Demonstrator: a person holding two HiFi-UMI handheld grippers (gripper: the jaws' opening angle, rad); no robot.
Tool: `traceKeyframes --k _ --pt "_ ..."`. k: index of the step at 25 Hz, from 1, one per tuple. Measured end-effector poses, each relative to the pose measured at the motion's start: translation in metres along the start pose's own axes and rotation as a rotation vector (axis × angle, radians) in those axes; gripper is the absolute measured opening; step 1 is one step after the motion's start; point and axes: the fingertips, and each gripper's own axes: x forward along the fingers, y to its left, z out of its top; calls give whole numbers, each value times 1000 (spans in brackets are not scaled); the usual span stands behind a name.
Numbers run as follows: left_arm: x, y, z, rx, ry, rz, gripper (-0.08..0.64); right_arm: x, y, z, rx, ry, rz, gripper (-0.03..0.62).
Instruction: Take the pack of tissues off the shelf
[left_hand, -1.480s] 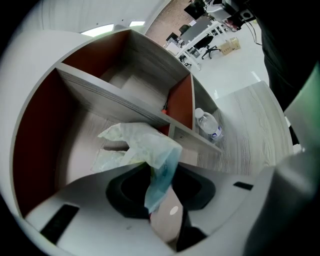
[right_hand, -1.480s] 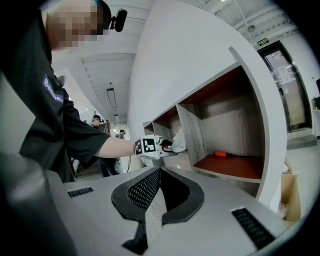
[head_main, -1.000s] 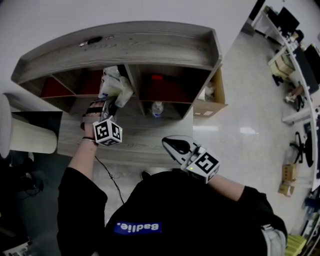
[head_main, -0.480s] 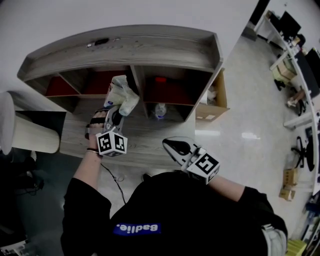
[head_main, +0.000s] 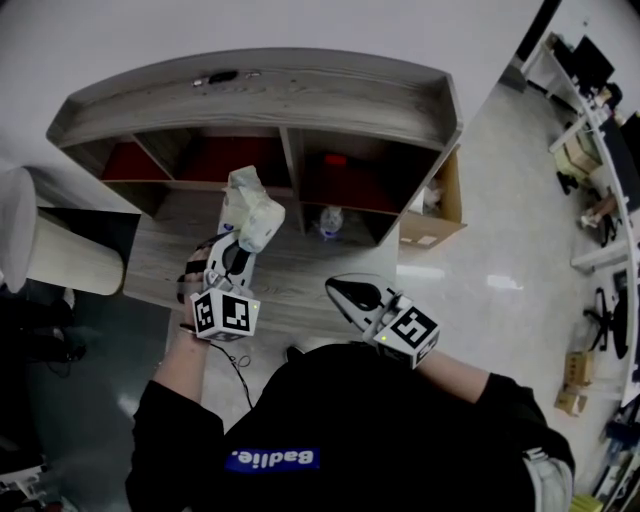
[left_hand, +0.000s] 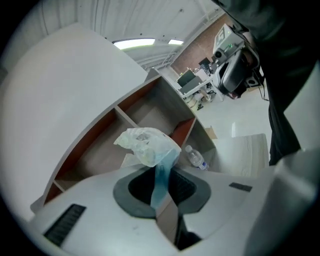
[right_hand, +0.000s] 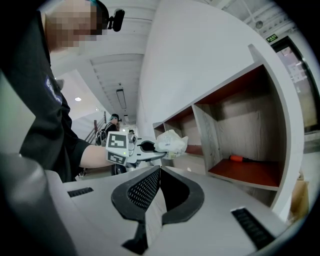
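Your left gripper (head_main: 244, 237), fingers just tightened on its wrapper end, holds the pack (head_main: 250, 207) above the surface (head_main: 300, 272), long axis pointing toward the shelf (head_main: 300, 95); right gripper (head_main: 337, 286) fingers are together, empty.

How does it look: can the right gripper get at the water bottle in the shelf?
Probably yes. The right gripper is empty, jaws together, and only bare desk lies between it and the water bottle standing in the open compartment ahead, though the jaws must open first.

Right gripper (right_hand: 159, 171) (jaws together) before shelf (right_hand: 209, 136)
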Motion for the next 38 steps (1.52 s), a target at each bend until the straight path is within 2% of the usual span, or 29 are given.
traceKeyframes --k 5,10,14,23,33,38 --pt "-18 -3 13 -158 -58 4 43 6 3 1 -4 1 15 29" --pt "-33 -1 25 -276 -112 7 43 9 5 2 -1 1 20 29" --pt "-44 10 38 -396 -125 20 43 8 5 2 -3 -4 19 30" --pt "-56 0 45 -587 -183 42 43 8 3 2 4 -8 6 29" --pt "-69 -25 47 -705 -193 31 43 9 5 2 -4 -15 14 29" --pt "-74 -33 48 -720 -192 26 43 7 7 -1 3 -7 19 29"
